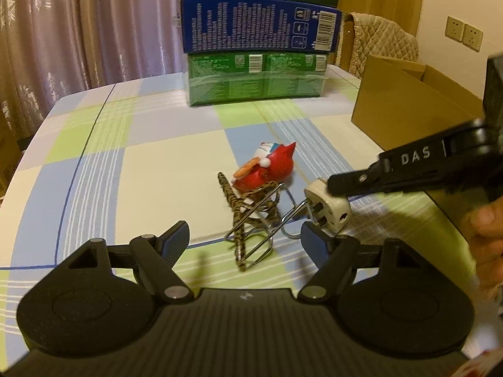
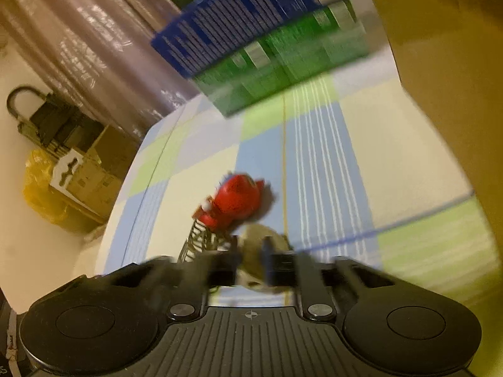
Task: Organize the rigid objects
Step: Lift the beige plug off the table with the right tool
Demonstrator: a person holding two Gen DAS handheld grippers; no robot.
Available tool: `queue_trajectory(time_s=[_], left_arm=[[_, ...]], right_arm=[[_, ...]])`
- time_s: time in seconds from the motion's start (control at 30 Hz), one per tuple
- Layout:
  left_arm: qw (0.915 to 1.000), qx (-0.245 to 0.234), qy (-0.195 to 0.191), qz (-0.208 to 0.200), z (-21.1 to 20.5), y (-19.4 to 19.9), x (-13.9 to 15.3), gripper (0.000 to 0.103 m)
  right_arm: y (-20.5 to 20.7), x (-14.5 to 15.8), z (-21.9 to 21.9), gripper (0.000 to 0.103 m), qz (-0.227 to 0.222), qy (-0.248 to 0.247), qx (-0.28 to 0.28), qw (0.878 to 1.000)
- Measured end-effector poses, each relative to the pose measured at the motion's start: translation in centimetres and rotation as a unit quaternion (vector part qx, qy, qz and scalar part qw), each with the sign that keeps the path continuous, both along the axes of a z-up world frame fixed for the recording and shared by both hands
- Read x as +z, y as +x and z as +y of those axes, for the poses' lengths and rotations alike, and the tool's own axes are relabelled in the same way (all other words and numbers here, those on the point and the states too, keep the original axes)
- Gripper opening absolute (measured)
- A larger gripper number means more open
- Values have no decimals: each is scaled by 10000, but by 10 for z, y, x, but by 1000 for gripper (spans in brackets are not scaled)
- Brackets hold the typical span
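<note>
Two grippers: the left gripper (image 1: 245, 235) stands wide apart and holds nothing, low over the checked tablecloth (image 1: 151, 163); the right gripper (image 2: 251, 264) is closed narrow on the white plug adapter (image 1: 328, 209).
Readable writing: "DAS" in white on the right gripper's black finger, seen from the left wrist view; the print on the boxes is too small to read.
Plug adapter: one, cream-white, pinched at its top just beside the left gripper's right finger; whether it rests on the cloth or is lifted off it cannot be told.
Pile on the cloth: one red toy figure (image 1: 270, 166) with a blue-and-white face, one wire rack (image 1: 267, 220) and one leopard-print band (image 1: 239, 216) tangled through the wire, all touching.
Boxes: one blue box (image 1: 257, 25) stacked on one green box (image 1: 256, 78) at the far edge; a dark box above is cut off by the frame.
Cardboard box (image 1: 408, 100): one, open, at the right, partly hidden by the right gripper.
Hard to make out: the right wrist view is motion-blurred; the adapter shows there only as a pale smear between the fingers.
</note>
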State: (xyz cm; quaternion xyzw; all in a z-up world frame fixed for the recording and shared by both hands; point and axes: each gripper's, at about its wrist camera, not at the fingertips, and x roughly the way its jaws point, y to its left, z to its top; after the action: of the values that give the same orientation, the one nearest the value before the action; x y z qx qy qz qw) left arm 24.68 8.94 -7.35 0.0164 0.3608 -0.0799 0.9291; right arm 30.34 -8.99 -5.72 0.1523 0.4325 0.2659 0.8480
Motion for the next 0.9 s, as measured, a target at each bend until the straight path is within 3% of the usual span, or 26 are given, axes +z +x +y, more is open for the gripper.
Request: queue_trajectory(time_s=[0.07,0.2,0.23,0.3,0.37,0.47,0.67,0.73,0.9], left_arm=[[10000,-38,27,-11,-2,1,-1,74],[9998,-126,161,25,-8,3,-5,74],[9997,-135,185,29,-8,4,-5,74],[9997,-119,213,50,-8,5,-6,74],[9997,-84,223,81,-6,6,-7,74],[9997,-55,207,116,-4,7,-9,74],[9997,-68,194,104,-3,7,-9,74],[9997,-79,185,103,-3,7,-9,74],[9996,-180,222,43,-5,6,-9,74]], right_arm=[[-3,3,-1,0,-130,-160,38,9998],[1,-11,-11,4,245,348,-18,9991],[3,-12,-11,8,271,346,-19,9990],[4,-14,-10,35,300,250,-51,9992],[7,-19,-10,45,454,368,-37,9983],[8,-29,-9,52,685,503,-35,9964],[11,-36,-8,51,801,759,-5,9939],[11,-36,-7,38,849,909,87,9922],[2,-17,4,36,320,127,128,9993]])
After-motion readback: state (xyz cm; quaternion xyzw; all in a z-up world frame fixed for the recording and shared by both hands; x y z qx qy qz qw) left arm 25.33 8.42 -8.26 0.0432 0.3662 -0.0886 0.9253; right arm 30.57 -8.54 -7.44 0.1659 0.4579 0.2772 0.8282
